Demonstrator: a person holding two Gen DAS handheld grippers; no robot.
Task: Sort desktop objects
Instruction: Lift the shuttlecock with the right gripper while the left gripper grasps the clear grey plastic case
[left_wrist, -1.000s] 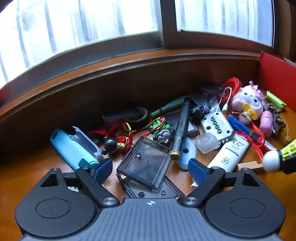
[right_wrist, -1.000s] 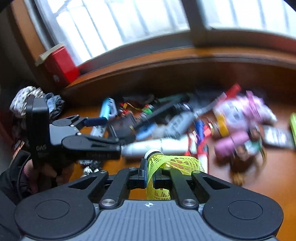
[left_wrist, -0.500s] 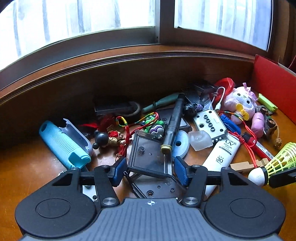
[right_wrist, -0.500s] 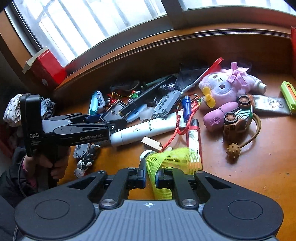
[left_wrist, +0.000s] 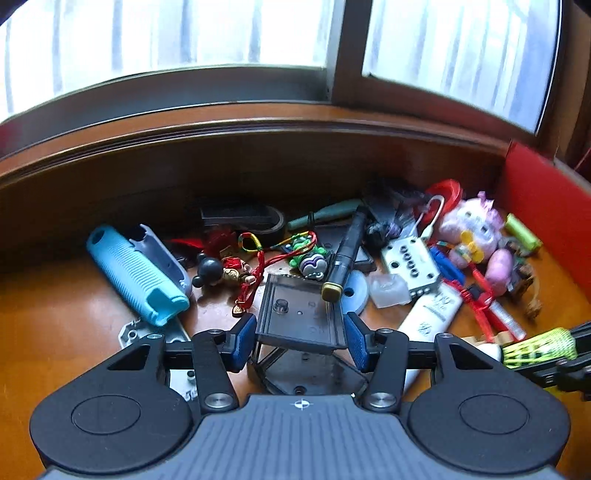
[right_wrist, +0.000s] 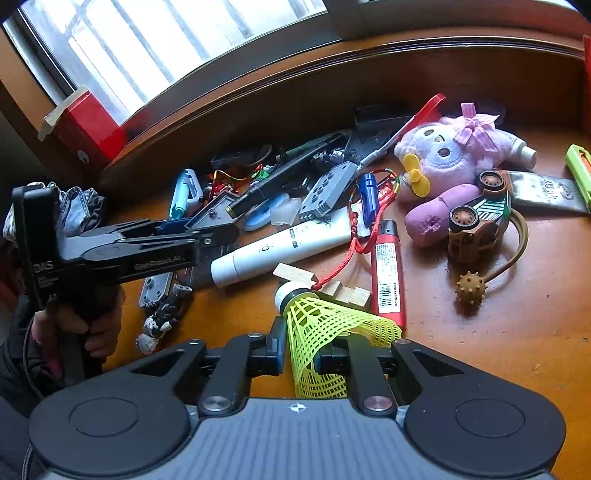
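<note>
My left gripper (left_wrist: 300, 341) has its blue pads on both sides of a dark clear plastic case (left_wrist: 301, 314), whose lid stands open over its base. The pads touch the lid's edges. My right gripper (right_wrist: 300, 356) is shut on the skirt of a yellow shuttlecock (right_wrist: 325, 325) with a white cork, held just above the wooden desk. The shuttlecock also shows at the right of the left wrist view (left_wrist: 535, 347). The left gripper also shows in the right wrist view (right_wrist: 207, 232).
A pile lies by the desk's back wall: blue ribbed case (left_wrist: 136, 273), black pen (left_wrist: 345, 254), white tube (right_wrist: 280, 247), grey button pad (left_wrist: 410, 262), pink plush (right_wrist: 454, 151), red lighter (right_wrist: 386, 273), toy car (right_wrist: 480, 218). A red box (left_wrist: 543, 206) stands at the right.
My left gripper has closed from wide open onto the dark case and moved forward. My right gripper has drawn back a little with the shuttlecock.
</note>
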